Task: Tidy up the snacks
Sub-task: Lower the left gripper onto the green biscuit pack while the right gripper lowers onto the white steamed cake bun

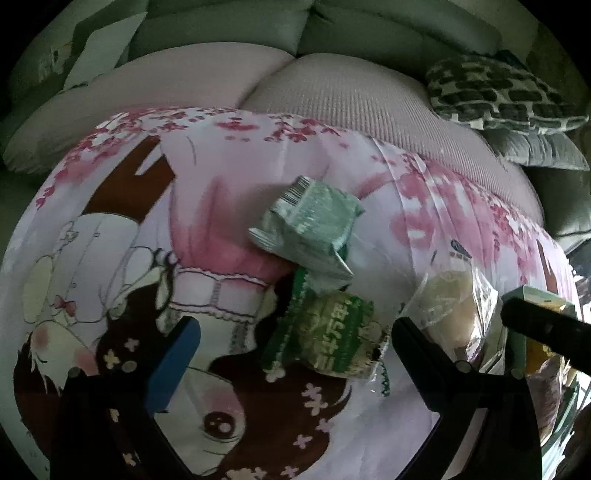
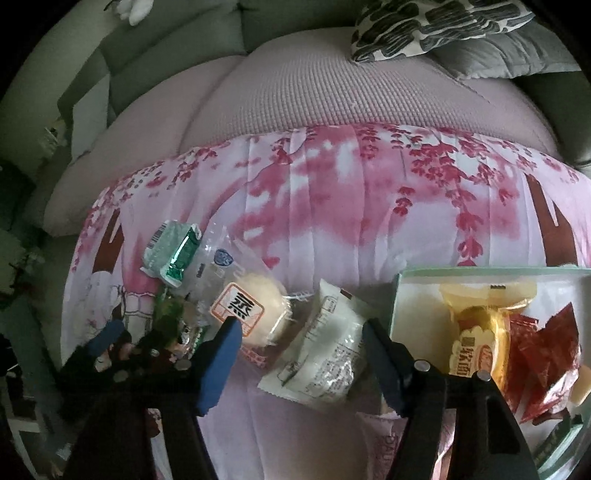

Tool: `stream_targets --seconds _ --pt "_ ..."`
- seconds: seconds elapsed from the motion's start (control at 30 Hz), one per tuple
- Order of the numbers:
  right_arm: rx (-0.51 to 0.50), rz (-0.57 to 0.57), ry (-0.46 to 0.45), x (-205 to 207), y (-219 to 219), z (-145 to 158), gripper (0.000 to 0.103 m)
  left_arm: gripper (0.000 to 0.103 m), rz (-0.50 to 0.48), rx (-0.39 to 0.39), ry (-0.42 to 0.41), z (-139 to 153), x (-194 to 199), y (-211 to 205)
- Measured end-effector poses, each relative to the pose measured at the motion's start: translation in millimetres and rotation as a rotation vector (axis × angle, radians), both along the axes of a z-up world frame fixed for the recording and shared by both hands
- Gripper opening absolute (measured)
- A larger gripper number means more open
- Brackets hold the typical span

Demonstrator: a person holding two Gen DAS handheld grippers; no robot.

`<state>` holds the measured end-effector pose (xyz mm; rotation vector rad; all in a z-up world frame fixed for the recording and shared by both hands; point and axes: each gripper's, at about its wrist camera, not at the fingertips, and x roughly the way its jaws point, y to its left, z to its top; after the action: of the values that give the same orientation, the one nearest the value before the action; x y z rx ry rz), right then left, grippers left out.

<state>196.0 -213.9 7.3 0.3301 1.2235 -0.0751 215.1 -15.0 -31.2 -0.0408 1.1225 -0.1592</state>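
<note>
A round snack in a green wrapper [image 1: 332,339] lies on the pink printed cloth [image 1: 221,177]. My left gripper [image 1: 297,326] is open around it, and neither pad touches it. A pale green packet [image 1: 306,225] lies just beyond. In the right wrist view a white packet [image 2: 325,358] lies between the fingers of my right gripper [image 2: 302,325]. That gripper is open, with a gap showing at its left pad [image 2: 221,362]. Left of the white packet sits a clear-wrapped bun with an orange label [image 2: 255,306].
A pale green box [image 2: 400,295] stands on the cloth at the right, holding a yellow packet [image 2: 476,332] and red packets [image 2: 543,350]. Beyond the cloth are a pink cushion [image 2: 314,92], a patterned pillow [image 2: 436,26] and a grey sofa back [image 1: 221,26].
</note>
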Motion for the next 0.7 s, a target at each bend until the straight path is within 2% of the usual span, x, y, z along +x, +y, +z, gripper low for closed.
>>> stream_targets --seconds 0.27,0.5,0.7 --pt "-0.042 0.010 -0.017 -0.2 4.8 -0.7 0.071 0.103 -0.013 0.035 0.023 -8.5 3.2 -9.4" --pt "-0.072 0.025 -0.032 -0.9 8.3 3.8 0.071 0.103 0.053 0.054 0.027 -9.2 5.2 3.8" --pt "-0.056 0.025 -0.032 -1.7 8.7 3.2 0.071 0.103 0.126 0.066 0.023 -7.2 6.4 23.4"
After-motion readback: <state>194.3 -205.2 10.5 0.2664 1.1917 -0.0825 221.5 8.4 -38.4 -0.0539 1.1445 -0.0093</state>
